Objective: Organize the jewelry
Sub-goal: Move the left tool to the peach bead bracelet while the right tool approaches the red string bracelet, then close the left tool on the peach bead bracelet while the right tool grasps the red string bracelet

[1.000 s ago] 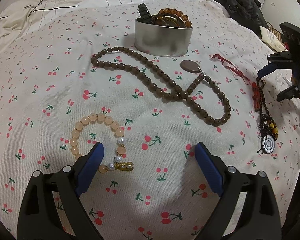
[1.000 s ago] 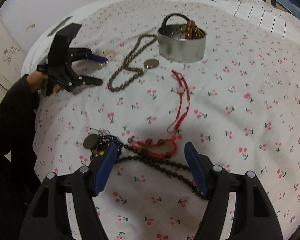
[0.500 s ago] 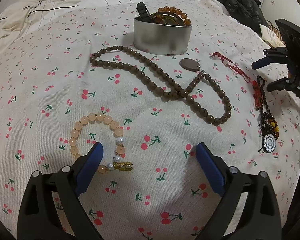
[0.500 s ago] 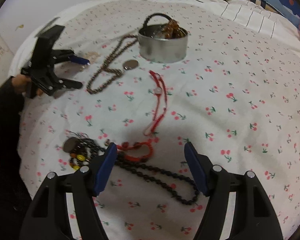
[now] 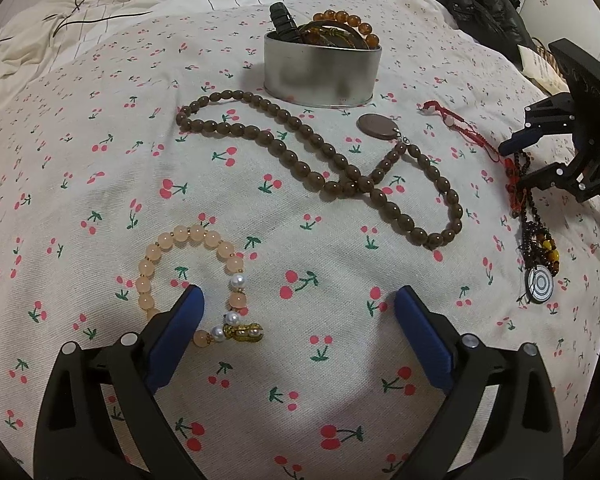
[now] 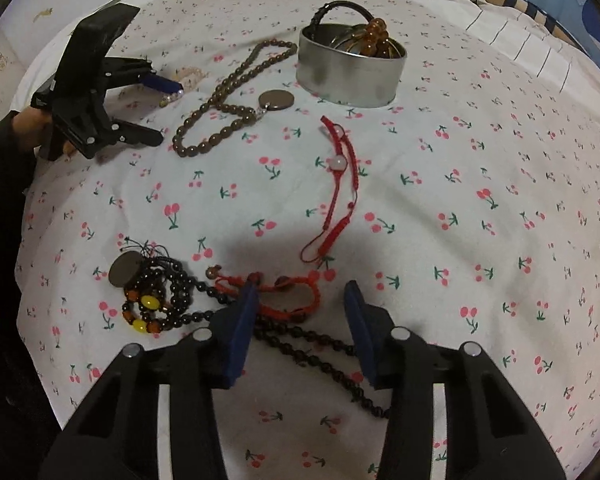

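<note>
You held both grippers over the cherry-print bedsheet point(image 5: 100, 184), pointing steeply down. Your left gripper point(image 5: 296, 320) stood wide open with nothing clamped; its left pad sat just beside the peach bead bracelet point(image 5: 188, 264), whose gold charm and pearls lay between the fingers but untouched. Your right gripper point(image 6: 300, 312) had its jaws closing, roughly half open, around the knotted red cord bracelet point(image 6: 296, 292), which lay between the blue pads; the left pad overlapped the cord in the right wrist view, but I could not tell whether it pressed on it. Under that bracelet ran the black bead necklace point(image 6: 172, 300), bunched to the left with yellow beads and a round pendant, its strand trailing beneath the gripper toward the lower right. A longer red cord point(image 6: 340, 184) with a pale bead stretched from near the gripper up toward the metal tin point(image 6: 348, 76). The tin stood upright at the far side of the sheet, already holding amber beads, bangles and a dark band that stuck out above its rim. The brown bead necklace point(image 5: 320, 160) with its oval pendant lay looped between the tin and your left gripper. Your hand and dark sleeve point(image 6: 4, 184) showed at the left edge of the right wrist view.
</note>
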`<state>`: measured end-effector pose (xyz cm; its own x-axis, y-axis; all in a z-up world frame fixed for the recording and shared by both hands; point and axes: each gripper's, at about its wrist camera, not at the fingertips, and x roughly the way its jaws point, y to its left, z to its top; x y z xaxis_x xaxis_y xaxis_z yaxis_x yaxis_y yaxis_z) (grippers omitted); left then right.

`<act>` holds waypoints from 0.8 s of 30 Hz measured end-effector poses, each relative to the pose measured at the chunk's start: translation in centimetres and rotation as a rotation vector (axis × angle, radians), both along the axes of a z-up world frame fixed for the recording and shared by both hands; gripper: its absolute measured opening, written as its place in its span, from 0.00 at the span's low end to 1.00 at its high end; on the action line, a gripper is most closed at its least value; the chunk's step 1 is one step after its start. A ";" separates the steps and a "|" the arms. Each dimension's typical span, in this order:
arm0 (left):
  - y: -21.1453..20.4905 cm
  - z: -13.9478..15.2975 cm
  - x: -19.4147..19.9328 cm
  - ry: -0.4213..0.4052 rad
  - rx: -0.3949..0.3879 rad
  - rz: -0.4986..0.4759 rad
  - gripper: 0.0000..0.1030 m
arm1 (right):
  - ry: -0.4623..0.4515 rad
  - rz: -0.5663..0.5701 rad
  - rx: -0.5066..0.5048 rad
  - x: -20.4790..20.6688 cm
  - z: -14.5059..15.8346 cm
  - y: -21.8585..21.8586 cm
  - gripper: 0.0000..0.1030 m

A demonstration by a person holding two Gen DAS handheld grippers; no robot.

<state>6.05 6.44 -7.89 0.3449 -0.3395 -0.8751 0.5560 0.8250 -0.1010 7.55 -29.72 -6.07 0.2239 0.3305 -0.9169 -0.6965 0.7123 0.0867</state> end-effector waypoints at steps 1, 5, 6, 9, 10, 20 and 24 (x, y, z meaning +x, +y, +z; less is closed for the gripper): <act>0.0 0.0 0.0 0.001 -0.001 0.000 0.90 | -0.009 -0.004 0.001 0.0 0.1 0.0 0.40; 0.0 0.0 0.0 0.003 -0.003 0.000 0.90 | -0.028 0.010 -0.034 -0.3 -0.1 0.3 0.25; -0.1 0.0 0.0 0.004 -0.003 0.000 0.90 | -0.025 0.016 -0.033 -0.4 -0.1 0.3 0.24; 0.0 0.0 0.0 0.004 -0.004 0.000 0.90 | -0.034 0.013 -0.057 -0.5 -0.4 0.4 0.16; -0.1 0.0 0.0 0.004 -0.005 0.000 0.90 | -0.036 0.010 -0.055 -0.5 -0.4 0.4 0.14; 1.0 0.1 0.3 0.012 -0.032 0.025 0.74 | -0.054 -0.044 -0.051 -0.7 0.0 0.2 0.05; 2.8 0.3 0.8 0.045 -0.097 0.082 0.39 | -0.047 -0.044 -0.054 -1.2 -0.2 0.4 0.05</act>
<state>6.84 9.25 -7.59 0.3364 -0.3952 -0.8548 0.4800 0.8529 -0.2054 6.37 -29.36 -6.24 0.2806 0.2701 -0.9210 -0.6665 0.7453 0.0155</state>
